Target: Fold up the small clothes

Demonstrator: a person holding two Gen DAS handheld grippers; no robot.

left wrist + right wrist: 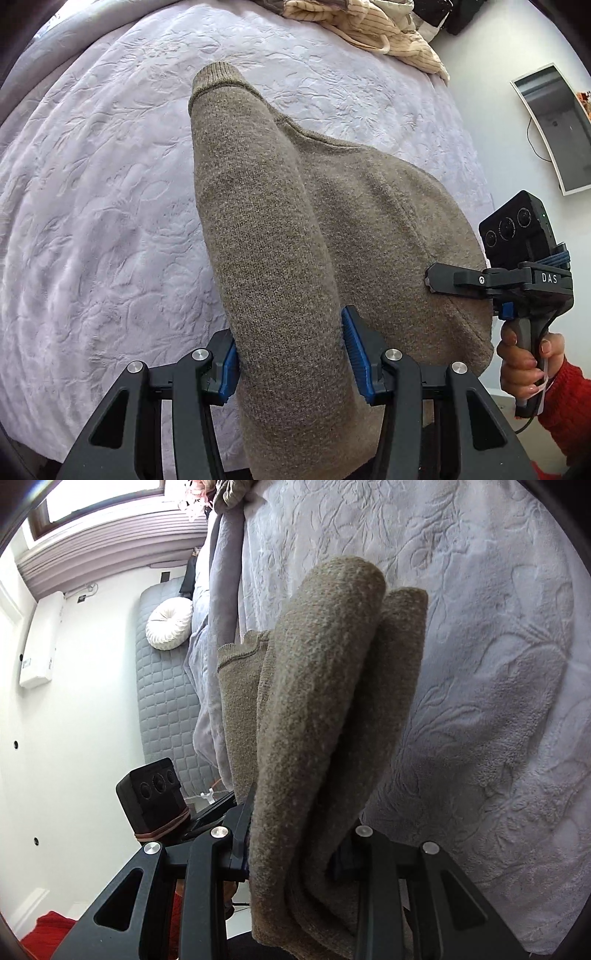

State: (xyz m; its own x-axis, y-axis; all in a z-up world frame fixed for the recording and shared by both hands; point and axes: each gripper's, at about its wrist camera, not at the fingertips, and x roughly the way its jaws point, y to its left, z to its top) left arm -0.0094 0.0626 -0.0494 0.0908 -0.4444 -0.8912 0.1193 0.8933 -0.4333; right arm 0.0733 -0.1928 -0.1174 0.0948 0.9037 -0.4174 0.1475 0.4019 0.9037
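A brown knit sweater (332, 221) hangs folded over the edge of the bed, held up between both grippers. My left gripper (291, 354) has its blue pads on either side of a thick fold with the sleeve and cuff (216, 79) running away from it; the pads press the fabric. My right gripper (430, 280) pinches the sweater's other edge at the right of the left wrist view. In the right wrist view my right gripper (295, 853) grips several bunched layers of the sweater (325, 709), which hide its fingertips.
A pale lilac embossed bedspread (110, 184) covers the bed. A cream striped garment (369, 26) lies at its far end. A wall screen (557, 129) hangs at right. A round white cushion (169, 624) sits against a quilted headboard (166, 701).
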